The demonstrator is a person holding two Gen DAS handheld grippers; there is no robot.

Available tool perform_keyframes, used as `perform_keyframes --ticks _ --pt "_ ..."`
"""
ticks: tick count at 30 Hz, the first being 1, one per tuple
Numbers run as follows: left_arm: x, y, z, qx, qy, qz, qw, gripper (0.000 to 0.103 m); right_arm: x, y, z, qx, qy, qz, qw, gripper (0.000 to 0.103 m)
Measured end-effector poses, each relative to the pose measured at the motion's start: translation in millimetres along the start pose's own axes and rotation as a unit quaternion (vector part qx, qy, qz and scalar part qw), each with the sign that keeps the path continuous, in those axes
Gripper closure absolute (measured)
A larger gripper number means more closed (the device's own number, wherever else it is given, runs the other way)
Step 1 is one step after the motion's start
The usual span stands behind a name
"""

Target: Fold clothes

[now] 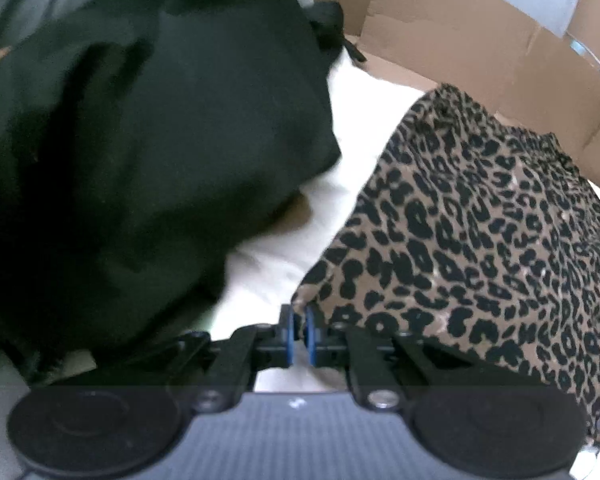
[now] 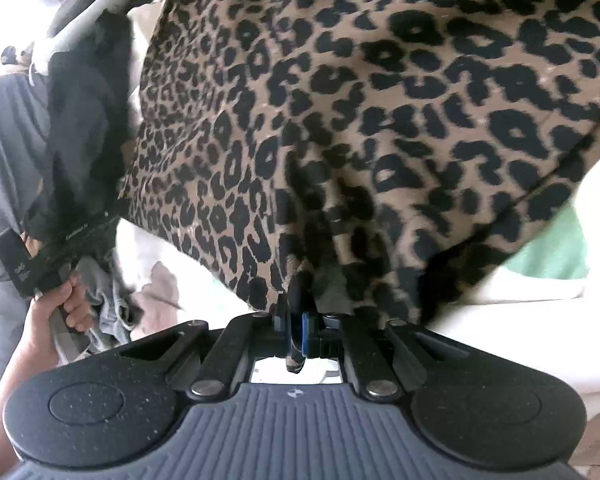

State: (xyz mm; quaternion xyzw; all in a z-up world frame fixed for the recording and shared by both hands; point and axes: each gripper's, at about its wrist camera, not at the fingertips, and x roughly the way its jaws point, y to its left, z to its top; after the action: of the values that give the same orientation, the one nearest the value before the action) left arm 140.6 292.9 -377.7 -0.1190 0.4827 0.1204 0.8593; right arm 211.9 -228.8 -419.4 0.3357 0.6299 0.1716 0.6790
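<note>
A leopard-print garment (image 1: 480, 232) lies spread on a white sheet (image 1: 364, 176). My left gripper (image 1: 299, 330) is shut on its near left corner. In the right wrist view the same garment (image 2: 340, 112) fills most of the frame, and my right gripper (image 2: 296, 320) is shut on its lower edge, with a fold of cloth hanging down between the fingers. The other gripper (image 2: 40, 256) shows at the left of the right wrist view, held in a hand.
A pile of black clothing (image 1: 148, 152) lies left of the leopard garment. A cardboard box wall (image 1: 480, 52) stands behind it. Grey and black clothes (image 2: 60, 120) lie at the left of the right wrist view, and something green (image 2: 552, 256) at the right.
</note>
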Motion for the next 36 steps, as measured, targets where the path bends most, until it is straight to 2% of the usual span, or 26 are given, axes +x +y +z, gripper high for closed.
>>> perform_keyframes --ticks 6,10,13,15,16,21,26,27,29,31,36 --pt "10 -3 6 0.009 0.004 0.028 0.9996 0.096 25 4 -6 -0.001 0.017 -0.006 1.000 0.101" --pt "19 -2 3 0.000 0.013 0.041 0.9991 0.096 26 6 -6 -0.002 0.019 -0.005 1.000 0.098" --pt "21 -7 3 0.003 0.025 0.042 0.9988 0.093 23 7 -5 0.009 0.026 -0.003 1.000 0.088" --pt "18 -10 4 -0.002 0.023 0.026 0.9994 0.083 13 13 -4 -0.003 0.017 -0.001 1.000 0.077" --pt "15 -11 5 -0.005 0.021 0.022 0.9995 0.080 8 17 -4 -0.009 0.012 -0.001 1.000 0.075" --pt "-6 -12 14 -0.022 0.011 0.002 0.9997 0.080 -28 34 1 -0.068 -0.021 -0.023 0.997 0.074" --pt "-42 -13 40 -0.036 0.000 -0.015 0.9993 0.077 -74 54 10 -0.102 -0.061 -0.048 0.992 0.072" --pt "-50 -15 46 -0.037 0.000 -0.018 0.9991 0.074 -85 59 12 -0.105 -0.072 -0.050 0.991 0.069" --pt "-66 -19 58 -0.037 0.002 -0.026 0.9990 0.066 -105 66 17 -0.113 -0.090 -0.051 0.988 0.068" --pt "-83 -25 66 -0.035 0.002 -0.033 0.9988 0.063 -128 73 22 -0.128 -0.100 -0.062 0.985 0.068" --pt "-132 -38 82 -0.037 -0.001 -0.053 0.9979 0.062 -196 86 28 -0.096 -0.147 -0.078 0.981 0.068"
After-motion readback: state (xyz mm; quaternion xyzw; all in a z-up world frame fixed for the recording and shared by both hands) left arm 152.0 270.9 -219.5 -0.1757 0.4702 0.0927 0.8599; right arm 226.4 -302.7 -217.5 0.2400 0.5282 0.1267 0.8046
